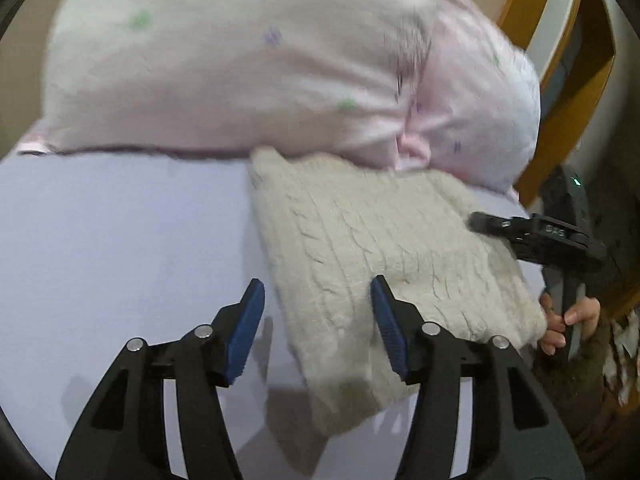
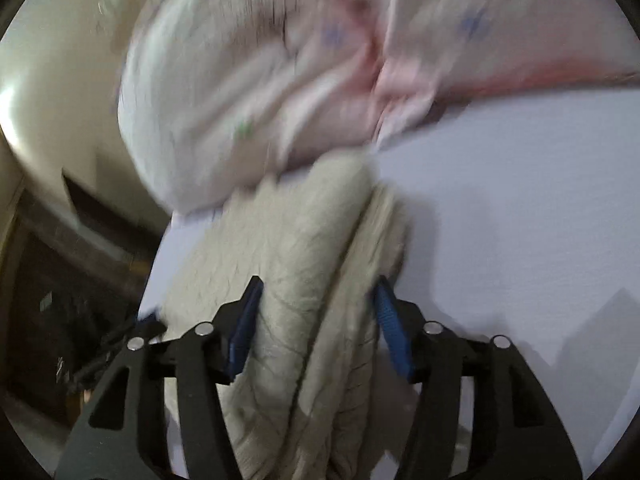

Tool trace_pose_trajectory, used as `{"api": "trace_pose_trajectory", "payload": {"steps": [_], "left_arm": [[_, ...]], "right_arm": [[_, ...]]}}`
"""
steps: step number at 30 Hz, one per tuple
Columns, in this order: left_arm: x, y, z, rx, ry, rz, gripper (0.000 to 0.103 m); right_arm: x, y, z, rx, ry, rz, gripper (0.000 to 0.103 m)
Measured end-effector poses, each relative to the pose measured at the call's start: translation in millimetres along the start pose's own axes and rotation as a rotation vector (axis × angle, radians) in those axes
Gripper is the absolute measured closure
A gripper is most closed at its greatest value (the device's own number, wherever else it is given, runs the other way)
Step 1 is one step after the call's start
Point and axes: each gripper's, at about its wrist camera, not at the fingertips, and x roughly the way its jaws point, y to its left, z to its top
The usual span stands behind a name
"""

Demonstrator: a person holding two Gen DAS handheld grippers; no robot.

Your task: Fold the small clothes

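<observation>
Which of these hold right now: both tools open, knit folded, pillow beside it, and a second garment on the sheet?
1. The left tool is open and holding nothing. True.
2. The right tool is shut. False: it is open, with folds of the beige knit between its fingers.
3. The pink pillow touches the knit's far edge. True.
4. A second garment lies on the lavender sheet. False: only the knit is visible there.
</observation>
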Motion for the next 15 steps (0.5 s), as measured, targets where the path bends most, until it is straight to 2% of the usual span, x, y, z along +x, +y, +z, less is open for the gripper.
{"api": "trace_pose_trajectory", "payload": {"steps": [1,2,3,4,5,6,7,10,12,14,15], "left_arm": [[-11.6,-3.0,-0.2,0.007,-0.052,0.014,0.043],[-19.9,-7.7,0.0,0.013,-0.096,0.004,0.039],[-24.2,-9.1,-1.3,0.017,-0.114,-0.011,0.037],[-25.4,-16.5,-0.7,0.027,-0.125,-0.044,0.037],[-21.9,-23.2,-0.5,0.040,-0.115,-0.068,0.037],[-14.8,-31.0,-0.3,0.063,-0.094,-0.087,0.037],[-5.3,-41.4,-2.0,0.098,-0.063,-0.091,0.037],[9.2,-59.7,-14.2,0.202,-0.012,-0.078,0.042],[17.2,-68.8,-18.8,0.243,0.010,-0.068,0.044],[18.2,-70.6,-23.9,0.277,0.017,-0.037,0.044],[17.2,-70.7,-25.8,0.278,0.019,-0.028,0.044]], "right_arm": [[-14.4,4.4,-3.1,-0.007,-0.067,0.007,0.035],[-21.1,9.8,-6.0,-0.024,-0.086,0.022,0.035],[-19.6,16.4,-7.9,-0.049,-0.069,0.029,0.039],[-10.9,25.8,-12.0,-0.086,-0.025,0.018,0.049],[0.5,32.8,-14.4,-0.121,0.014,-0.013,0.089],[8.7,36.2,-16.6,-0.157,0.033,-0.090,0.092],[9.4,34.8,-17.2,-0.165,0.010,-0.139,0.093],[-6.4,13.0,-8.3,-0.100,-0.077,-0.172,0.093],[-2.0,2.2,-8.6,-0.074,-0.058,-0.210,0.092],[9.2,7.5,-18.4,-0.105,-0.028,-0.261,0.089],[8.5,14.2,-21.6,-0.137,-0.042,-0.289,0.082]]}}
